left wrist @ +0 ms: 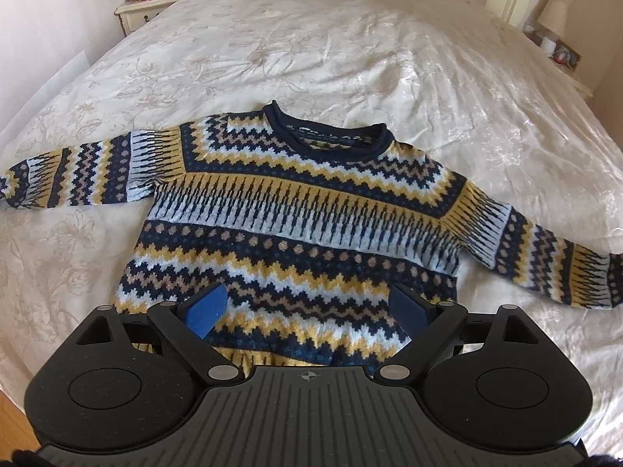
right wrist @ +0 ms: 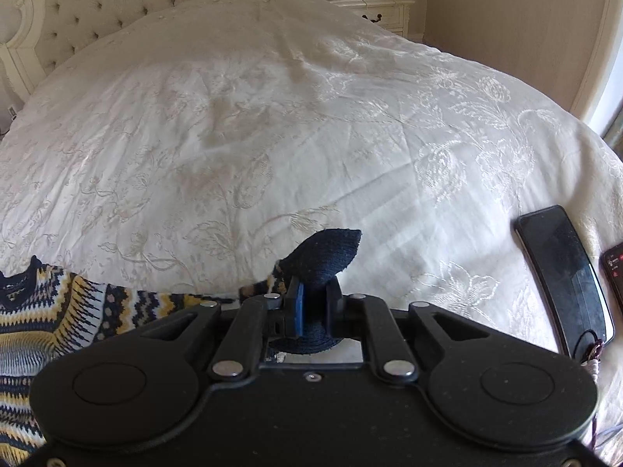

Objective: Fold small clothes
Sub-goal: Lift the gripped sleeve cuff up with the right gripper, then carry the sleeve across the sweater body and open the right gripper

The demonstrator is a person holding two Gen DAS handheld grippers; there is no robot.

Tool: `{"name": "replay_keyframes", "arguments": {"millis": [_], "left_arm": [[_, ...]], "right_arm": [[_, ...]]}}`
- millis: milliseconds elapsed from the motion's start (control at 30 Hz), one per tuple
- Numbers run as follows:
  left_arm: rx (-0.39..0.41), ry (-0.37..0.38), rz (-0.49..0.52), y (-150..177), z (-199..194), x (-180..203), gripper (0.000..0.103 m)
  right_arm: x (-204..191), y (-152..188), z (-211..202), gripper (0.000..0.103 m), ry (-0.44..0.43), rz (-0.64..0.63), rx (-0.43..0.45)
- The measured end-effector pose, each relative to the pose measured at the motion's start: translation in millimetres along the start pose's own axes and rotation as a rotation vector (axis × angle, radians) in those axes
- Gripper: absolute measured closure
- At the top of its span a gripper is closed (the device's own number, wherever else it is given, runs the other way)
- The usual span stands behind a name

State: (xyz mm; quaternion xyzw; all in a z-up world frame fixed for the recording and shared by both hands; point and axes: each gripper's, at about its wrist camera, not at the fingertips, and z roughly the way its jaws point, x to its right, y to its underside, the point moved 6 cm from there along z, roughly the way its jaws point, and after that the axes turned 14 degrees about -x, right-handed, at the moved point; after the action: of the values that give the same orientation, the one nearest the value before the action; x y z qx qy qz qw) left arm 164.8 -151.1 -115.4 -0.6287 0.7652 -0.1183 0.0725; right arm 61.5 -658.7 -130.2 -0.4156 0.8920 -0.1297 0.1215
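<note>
A small knitted sweater (left wrist: 296,214) in navy, yellow and pale zigzag bands lies flat on the cream bedspread (left wrist: 311,46), collar away from me, both sleeves spread sideways. My left gripper (left wrist: 311,307) hovers over the sweater's lower hem, jaws wide open, nothing between the blue pads (left wrist: 206,307). In the right wrist view the sweater body (right wrist: 50,311) lies at the lower left and its sleeve runs to my right gripper (right wrist: 313,303). That gripper is shut on the navy cuff (right wrist: 327,257), which sticks up from between the pads, lifted off the bed.
Two phones lie on the bedspread at the right: a dark one (right wrist: 560,272) and another (right wrist: 615,268) at the frame edge. A tufted headboard (right wrist: 97,4) stands at the far end. Nightstands (left wrist: 144,7) (right wrist: 373,4) with small items flank the bed.
</note>
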Motion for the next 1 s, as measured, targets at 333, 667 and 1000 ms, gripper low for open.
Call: {"name": "replay_keyframes", "arguments": {"millis": [333, 667, 1000], "left_arm": [[-0.016, 0.005, 0.000, -12.9, 5.7, -92.0, 0.013], [-0.032, 0.037, -0.054, -34.6, 22.5, -194.7, 0.013], [-0.029, 0.013, -0.027, -45.2, 31.9, -254.5, 0.013]], "right_arm": [[-166.4, -9.4, -34.6, 0.085, -0.149, -0.087, 0.092], [-395.9, 26.9, -24.1, 0.085, -0.401, -0.276, 0.071], [-559.1, 115.4, 31.3, 0.083, -0.506, -0.496, -0.085]]}}
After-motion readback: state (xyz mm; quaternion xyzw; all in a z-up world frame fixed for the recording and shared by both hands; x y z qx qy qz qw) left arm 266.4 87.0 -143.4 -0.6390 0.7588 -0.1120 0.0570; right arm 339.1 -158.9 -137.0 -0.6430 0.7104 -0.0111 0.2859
